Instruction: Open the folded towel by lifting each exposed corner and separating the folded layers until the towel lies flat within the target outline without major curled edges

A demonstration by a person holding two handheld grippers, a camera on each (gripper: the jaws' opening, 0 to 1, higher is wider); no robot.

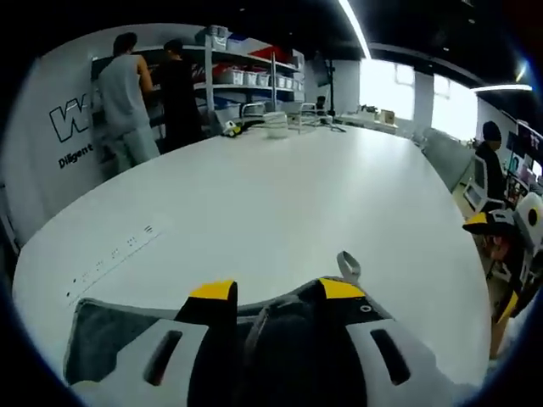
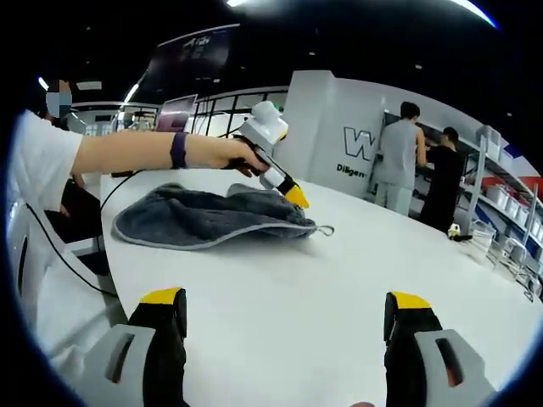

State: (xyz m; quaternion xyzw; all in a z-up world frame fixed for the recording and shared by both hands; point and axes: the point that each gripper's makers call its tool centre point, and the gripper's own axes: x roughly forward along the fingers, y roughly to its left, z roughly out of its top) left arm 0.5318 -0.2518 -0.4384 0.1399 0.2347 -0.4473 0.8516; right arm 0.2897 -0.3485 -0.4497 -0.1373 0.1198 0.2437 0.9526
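Over at nine o'clock in right gripper view: grey towel (image 2: pixel 212 218) bunched on white tabletop (image 2: pixel 339 280), left tongs (image 2: pixel 299 197) pressed onto its folded edge, seemingly pinching a layer to peel open. Right tongs (image 2: pixel 288 309) spread wide, idle. Left gripper view adds hanging loop (image 1: pixel 349 265).

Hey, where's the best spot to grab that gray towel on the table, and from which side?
Probably the corner with the small hanging loop on the towel. It sticks out flat at the end nearest the shelves, past the left tool. Bring the open right tool in low across the bare table and pinch that hemmed edge.
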